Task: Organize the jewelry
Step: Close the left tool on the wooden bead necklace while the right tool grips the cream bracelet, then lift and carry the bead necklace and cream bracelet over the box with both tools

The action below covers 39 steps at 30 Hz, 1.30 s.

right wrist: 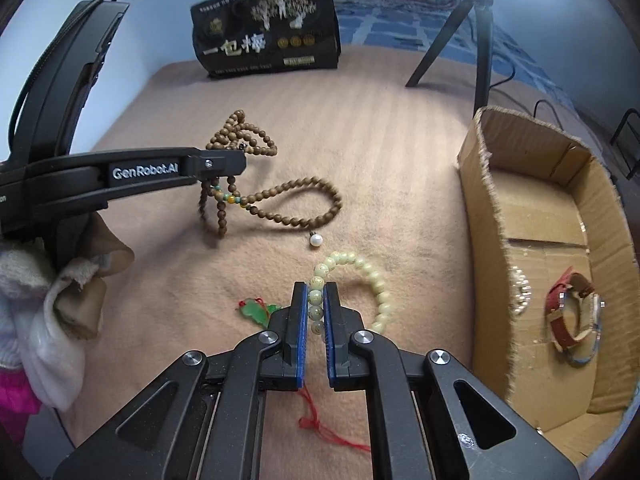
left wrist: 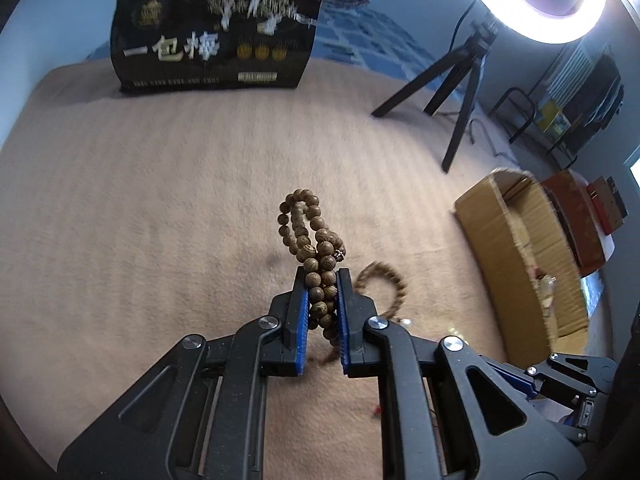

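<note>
Two claws each hold a strand, and the move ahead turns on the cardboard box (right wrist: 532,208), which stands to the right of both, open at the top, on the tan blanket (right wrist: 360,128) that covers the bed. From the right wrist view the box wall rises just beside the right claw (right wrist: 316,292), so that claw looks the nearer; the left claw (left wrist: 323,276) has the box (left wrist: 516,240) farther off to its right. A red-strapped watch (right wrist: 568,312) and a pale ring of beads already lie inside.

The left claw is clamped narrow on the wooden bead strand (left wrist: 316,264), bunched between its pads. Its long tail (right wrist: 296,204) trails toward the box as a loop on the blanket, so a carry rightward would probably drag that loop along.

The right claw is pinched tight on the pale green bead bracelet (right wrist: 360,272), whose ring curves away to the right, toward the box.

A green pendant (right wrist: 256,310) on red cord lies just left of the right claw, and a white pearl (right wrist: 316,239) sits between the two strands.
</note>
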### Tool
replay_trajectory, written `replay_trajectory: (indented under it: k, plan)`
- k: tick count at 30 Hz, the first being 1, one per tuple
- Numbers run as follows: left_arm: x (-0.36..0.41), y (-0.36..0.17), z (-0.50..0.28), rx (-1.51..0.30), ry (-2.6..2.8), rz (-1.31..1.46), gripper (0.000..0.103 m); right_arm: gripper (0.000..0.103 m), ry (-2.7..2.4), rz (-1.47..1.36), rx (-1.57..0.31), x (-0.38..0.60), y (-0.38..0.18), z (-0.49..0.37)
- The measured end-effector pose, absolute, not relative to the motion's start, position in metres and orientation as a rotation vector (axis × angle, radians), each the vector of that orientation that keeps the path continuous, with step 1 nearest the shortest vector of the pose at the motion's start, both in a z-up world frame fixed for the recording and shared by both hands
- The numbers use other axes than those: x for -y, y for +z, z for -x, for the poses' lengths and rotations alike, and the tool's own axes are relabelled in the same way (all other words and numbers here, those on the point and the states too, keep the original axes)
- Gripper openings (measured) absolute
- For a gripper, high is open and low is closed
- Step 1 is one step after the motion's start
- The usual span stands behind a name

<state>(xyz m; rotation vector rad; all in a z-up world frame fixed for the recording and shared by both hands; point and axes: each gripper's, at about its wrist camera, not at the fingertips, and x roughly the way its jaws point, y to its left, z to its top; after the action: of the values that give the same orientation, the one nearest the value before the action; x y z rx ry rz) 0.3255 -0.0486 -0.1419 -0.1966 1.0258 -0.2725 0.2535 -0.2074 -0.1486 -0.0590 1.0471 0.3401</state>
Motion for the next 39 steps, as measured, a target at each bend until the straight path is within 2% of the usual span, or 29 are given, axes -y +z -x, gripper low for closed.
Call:
replay_trajectory:
  k: [20, 39]
  plan:
    - [0.059, -0.064, -0.293, -0.892, -0.364, 0.23, 0.01, 0.006, 0.35, 0.003, -0.883, 0.255, -0.075, -0.212]
    - [0.148, -0.027, -0.292, -0.833, -0.506, 0.196, 0.01, 0.006, 0.204, -0.052, -0.854, 0.353, -0.062, -0.19]
